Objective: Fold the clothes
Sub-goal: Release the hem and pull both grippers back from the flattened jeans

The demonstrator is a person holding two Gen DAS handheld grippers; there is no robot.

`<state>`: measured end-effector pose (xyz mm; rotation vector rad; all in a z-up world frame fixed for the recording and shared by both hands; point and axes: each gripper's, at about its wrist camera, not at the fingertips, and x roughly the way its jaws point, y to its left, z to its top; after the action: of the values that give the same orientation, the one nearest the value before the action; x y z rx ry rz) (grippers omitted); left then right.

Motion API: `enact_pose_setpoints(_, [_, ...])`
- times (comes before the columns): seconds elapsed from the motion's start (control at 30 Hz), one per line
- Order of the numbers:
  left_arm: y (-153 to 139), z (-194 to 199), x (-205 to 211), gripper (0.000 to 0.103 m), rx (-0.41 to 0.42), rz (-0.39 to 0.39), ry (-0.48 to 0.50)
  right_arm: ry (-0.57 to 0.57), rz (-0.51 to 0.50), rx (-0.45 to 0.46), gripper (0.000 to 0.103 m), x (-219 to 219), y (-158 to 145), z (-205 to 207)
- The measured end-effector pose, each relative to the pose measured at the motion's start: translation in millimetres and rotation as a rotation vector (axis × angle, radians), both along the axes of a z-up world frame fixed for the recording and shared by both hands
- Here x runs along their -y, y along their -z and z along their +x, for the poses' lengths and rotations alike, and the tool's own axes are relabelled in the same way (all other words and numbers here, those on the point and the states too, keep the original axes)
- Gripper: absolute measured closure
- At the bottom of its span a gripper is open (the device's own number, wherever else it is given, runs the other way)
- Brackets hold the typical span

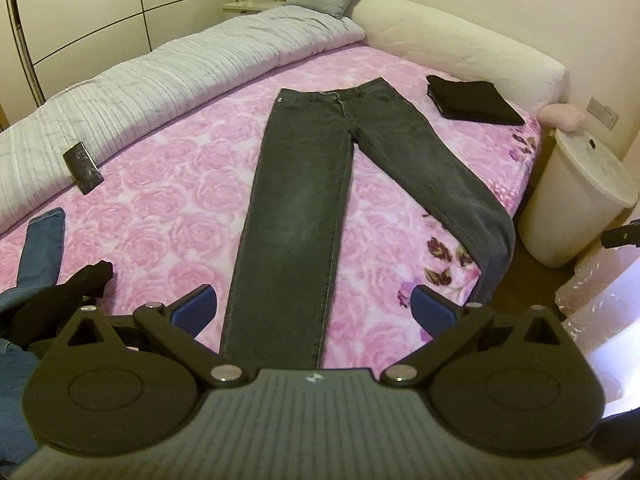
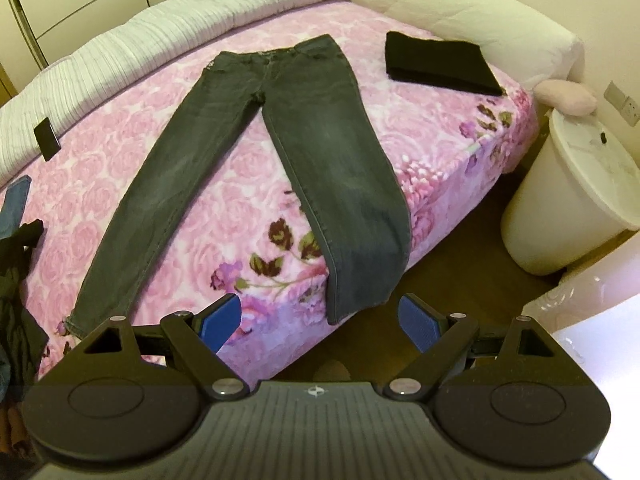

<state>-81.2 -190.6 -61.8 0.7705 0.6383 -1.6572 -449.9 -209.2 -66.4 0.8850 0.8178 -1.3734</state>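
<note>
Dark grey jeans [image 1: 304, 184] [image 2: 320, 152] lie flat and spread out on the pink rose-print bed [image 1: 168, 184] [image 2: 248, 216], waist far, legs toward me. The right leg's hem hangs over the bed's near edge. My left gripper [image 1: 314, 308] is open above the left leg's lower part, blue pads either side of it, holding nothing. My right gripper [image 2: 320, 322] is open just short of the right leg's hem, empty. A folded black garment [image 1: 474, 100] [image 2: 440, 62] rests at the far right of the bed.
A pile of blue denim and black clothes [image 1: 44, 288] [image 2: 16, 248] sits at the left. A phone [image 1: 83, 167] [image 2: 47, 139] lies by the rolled striped duvet [image 1: 160, 72]. A white bin [image 1: 576, 200] [image 2: 572, 196] stands on the floor to the right, beside a long white bolster [image 1: 460, 44].
</note>
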Motion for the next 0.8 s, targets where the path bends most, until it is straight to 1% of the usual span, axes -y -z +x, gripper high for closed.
enact_pose_setpoints(0.17, [3, -3, 0, 0.001, -0.009, 0.008, 0.010, 0.014, 0.005, -0.011, 0.015, -7, 1, -4])
enact_pose_setpoints(0.43, [8, -14, 13, 0.001, -0.018, 0.017, 0.015, 0.023, 0.005, -0.022, 0.015, -4, 0, -11])
enact_pose_setpoints(0.7, [17, -36, 34, 0.001, -0.012, 0.034, -0.010, 0.016, 0.020, -0.023, 0.015, 10, 7, -26])
enact_pose_setpoints(0.8, [20, -44, 42, 0.001, -0.010, 0.040, -0.019, 0.009, 0.015, -0.009, 0.015, 28, 10, -40])
